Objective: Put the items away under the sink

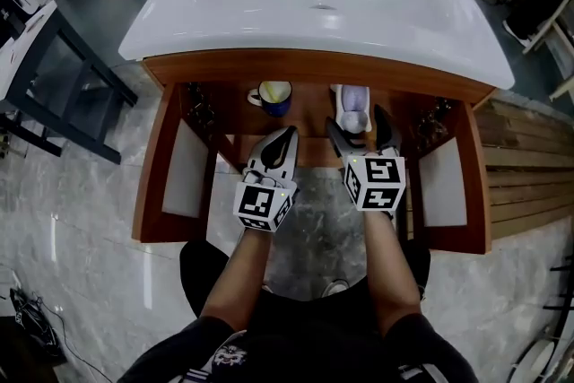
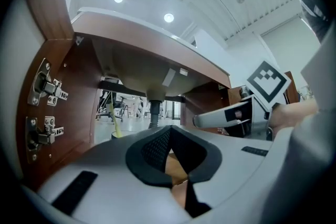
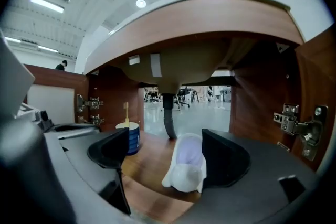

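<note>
Dark grey and padded, the jaws of the left gripper point(image 2: 168, 132) are pressed together with nothing between them. In the head view this left gripper point(image 1: 285, 133) hangs at the front edge of the open cabinet, and the right gripper point(image 1: 357, 121) sits just beside it, a little further in.

The jaws of the right gripper point(image 3: 164, 148) are spread wide. Between them, slightly ahead and close against the right-hand jaw, a soft white and lilac item point(image 3: 187, 164) lies on the wooden shelf point(image 3: 149, 162) under the sink; whether the jaw touches it cannot be told. Ahead of the left-hand jaw and to its left stands a blue mug point(image 3: 129, 138) with a yellow-handled toothbrush point(image 3: 126, 112) upright in it.

Beyond the jaws, the dark drain pipe point(image 3: 168, 122) comes down from the underside of the basin, behind the white item. Metal hinges point(image 3: 294, 123) are fixed on the cabinet wall to the right.

From above, the mug point(image 1: 273, 96) and the white item point(image 1: 351, 106) stand apart on the shelf point(image 1: 310, 114), below the white sink point(image 1: 314, 0).
</note>
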The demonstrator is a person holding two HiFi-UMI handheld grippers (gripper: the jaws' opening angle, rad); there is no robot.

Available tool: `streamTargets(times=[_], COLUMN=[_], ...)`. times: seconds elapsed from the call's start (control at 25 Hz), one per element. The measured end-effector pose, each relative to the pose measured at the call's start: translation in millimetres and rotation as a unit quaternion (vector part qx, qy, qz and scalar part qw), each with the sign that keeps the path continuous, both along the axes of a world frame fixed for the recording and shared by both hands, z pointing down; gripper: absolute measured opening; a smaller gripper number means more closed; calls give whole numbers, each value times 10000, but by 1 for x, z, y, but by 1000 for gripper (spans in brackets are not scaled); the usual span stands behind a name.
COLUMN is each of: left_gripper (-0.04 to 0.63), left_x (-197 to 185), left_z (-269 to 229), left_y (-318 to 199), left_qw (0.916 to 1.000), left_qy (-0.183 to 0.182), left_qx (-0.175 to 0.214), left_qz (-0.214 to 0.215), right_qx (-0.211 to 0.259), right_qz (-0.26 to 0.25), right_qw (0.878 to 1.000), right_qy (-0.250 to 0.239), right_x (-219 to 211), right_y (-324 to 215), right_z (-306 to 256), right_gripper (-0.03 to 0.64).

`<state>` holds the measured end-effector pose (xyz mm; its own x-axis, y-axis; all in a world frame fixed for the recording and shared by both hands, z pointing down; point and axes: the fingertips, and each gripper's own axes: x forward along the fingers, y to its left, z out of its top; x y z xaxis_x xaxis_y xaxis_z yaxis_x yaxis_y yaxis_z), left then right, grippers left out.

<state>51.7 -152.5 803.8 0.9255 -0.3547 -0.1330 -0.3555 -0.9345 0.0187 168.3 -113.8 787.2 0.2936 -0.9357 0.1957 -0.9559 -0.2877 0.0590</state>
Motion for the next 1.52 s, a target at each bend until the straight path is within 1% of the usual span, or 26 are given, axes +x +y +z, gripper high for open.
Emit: streamTargets(times=[0.04, 0.08, 0.12, 0.16, 0.2, 0.32, 0.4, 0.48, 0.56, 0.76, 1.04, 1.12, 1.2, 1.36, 1.52], left_gripper=[0, 0, 0, 0, 0, 0, 0, 0, 0, 0, 0, 0, 0, 0, 0], left_x=[2, 5, 8, 11, 13, 15, 13, 7, -1, -20, -44, -51, -58, -69, -77], left_z=[-2, -5, -8, -12, -18, -45, -68, -93, -118, -186, -297, -330, -365, -421, -460], left_y=[-1, -1, -1, -1, 1, 9, 16, 25, 34, 46, 42, 44, 46, 49, 60], left_qw=[10000, 9999, 9998, 9997, 9996, 9993, 9991, 9988, 9983, 9972, 9962, 9959, 9963, 9976, 9982], left_qy=[-20, -58, -108, -162, -211, -300, -338, -399, -459, -497, -746, -809, -791, -603, -557], left_qx=[48, 94, 132, 154, 151, 12, -99, -201, -293, -505, -424, -393, -319, -319, -236], left_qz=[19, 44, 72, 103, 136, 212, 224, 221, 214, 226, 128, 96, 57, -84, 9], right_qx=[93, 203, 310, 399, 452, 369, 210, 133, 181, 341, 311, 345, 454, 639, 743], right_qz=[-9, 14, 63, 123, 194, 484, 595, 562, 425, 133, 56, 40, 22, -73, -84], right_qw=[9999, 9996, 9992, 9988, 9984, 9970, 9960, 9963, 9974, 9993, 9993, 9983, 9968, 9966, 9961], right_qy=[103, 186, 242, 271, 286, 473, 631, 635, 548, 17, -220, -471, -664, -522, -472], right_x=[-3, -4, -3, -2, -1, 1, -5, -17, -32, -53, -72, -78, -83, -94, -106], right_y=[3, 6, 9, 12, 15, 26, 36, 49, 58, 59, 62, 65, 68, 74, 82], right_z=[-2, -4, -8, -12, -17, -38, -56, -77, -103, -167, -277, -313, -350, -409, -447], right_gripper=[447, 396, 318, 253, 212, 100, 51, 37, 29, 25, 25, 25, 25, 25, 25])
